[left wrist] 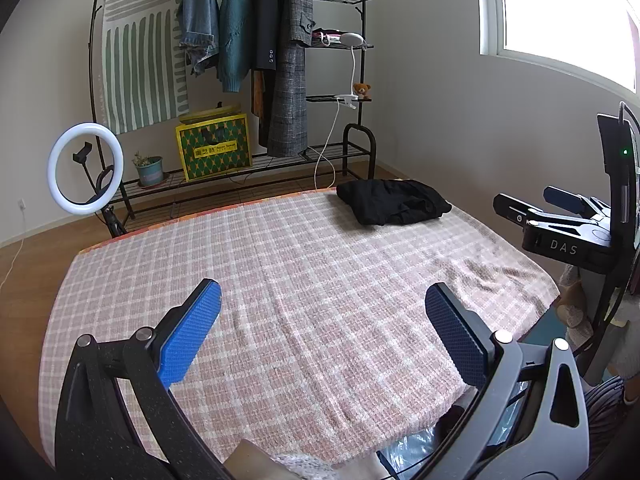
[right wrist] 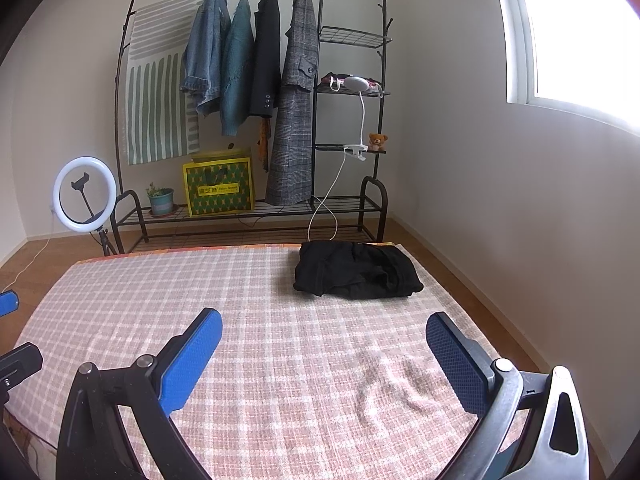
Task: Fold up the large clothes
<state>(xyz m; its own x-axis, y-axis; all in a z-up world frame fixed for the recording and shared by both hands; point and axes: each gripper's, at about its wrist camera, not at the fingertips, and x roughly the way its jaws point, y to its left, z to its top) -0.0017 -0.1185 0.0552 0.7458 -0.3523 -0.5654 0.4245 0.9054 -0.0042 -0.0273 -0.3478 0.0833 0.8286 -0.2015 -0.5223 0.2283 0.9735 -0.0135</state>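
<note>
On the pink checked bed cover [right wrist: 280,300], the crumpled black garment [right wrist: 356,274] lies ahead-right of both wide-open, empty tools, nearer the right tool [right wrist: 324,356] than the left tool [left wrist: 322,332].

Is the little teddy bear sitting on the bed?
No, the teddy bear sits on a shelf of the clothes rack by the wall, well behind the checked bed cover.
</note>
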